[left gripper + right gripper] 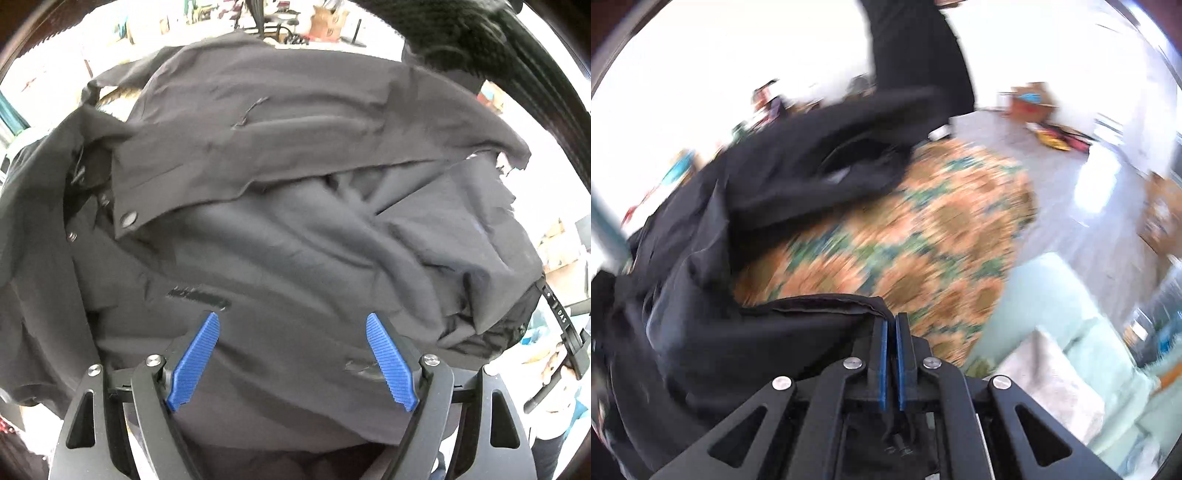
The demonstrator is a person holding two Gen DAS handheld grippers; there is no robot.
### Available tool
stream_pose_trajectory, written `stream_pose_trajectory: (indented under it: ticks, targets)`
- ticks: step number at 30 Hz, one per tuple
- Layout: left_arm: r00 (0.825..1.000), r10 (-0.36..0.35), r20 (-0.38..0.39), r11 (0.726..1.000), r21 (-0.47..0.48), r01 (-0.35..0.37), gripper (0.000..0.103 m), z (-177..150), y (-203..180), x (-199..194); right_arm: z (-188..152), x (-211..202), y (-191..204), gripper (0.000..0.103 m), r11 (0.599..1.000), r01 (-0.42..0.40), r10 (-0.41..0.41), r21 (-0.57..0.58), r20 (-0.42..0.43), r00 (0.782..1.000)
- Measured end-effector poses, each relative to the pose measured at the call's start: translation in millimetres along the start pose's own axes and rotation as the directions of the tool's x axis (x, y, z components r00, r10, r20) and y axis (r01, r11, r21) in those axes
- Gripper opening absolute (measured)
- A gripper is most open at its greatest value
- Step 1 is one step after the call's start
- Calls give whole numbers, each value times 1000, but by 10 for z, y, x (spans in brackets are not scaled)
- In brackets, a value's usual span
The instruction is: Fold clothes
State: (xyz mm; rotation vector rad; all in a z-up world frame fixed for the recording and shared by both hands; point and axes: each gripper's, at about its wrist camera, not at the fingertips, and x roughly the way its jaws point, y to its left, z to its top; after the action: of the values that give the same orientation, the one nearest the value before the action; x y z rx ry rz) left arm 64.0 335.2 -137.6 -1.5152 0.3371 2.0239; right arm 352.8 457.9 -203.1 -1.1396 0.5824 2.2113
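Left claw (293,326) spread wide over dark jacket (288,177).

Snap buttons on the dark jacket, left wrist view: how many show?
2. One snap button sits at the folded flap's corner; a smaller one lies lower left on the dark jacket. Folds may hide more.

Black jacket (280,206) fills the open left claw's (291,321) path.
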Motion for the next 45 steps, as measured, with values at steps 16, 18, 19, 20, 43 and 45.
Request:
stream_pose_trajectory:
  ticks: [16,18,19,20,43,45]
  targets:
    - [993,-3,-116,999,33,7,82,-237,182,598,-877,689,-200,13,988,75,-16,134,-401,916]
    - [993,10,-117,1000,29,-6,82,-226,167,655,-598,431,-338,18,982,47,9,183,-295,956]
    - [993,22,-119,999,28,-19,82,-218,153,693,-447,304,-372,20,982,31,14,185,-239,971]
    - [992,35,-121,999,28,-31,82,-213,137,725,-284,181,-381,21,985,16,16,170,-184,983]
    - [972,173,-161,984,77,-162,82,-10,-226,1051,440,46,360,30,954,-237,207,-182,-169,964]
    - [971,180,-160,982,84,-168,82,9,-266,1074,495,90,442,30,938,-285,245,-197,-204,948]
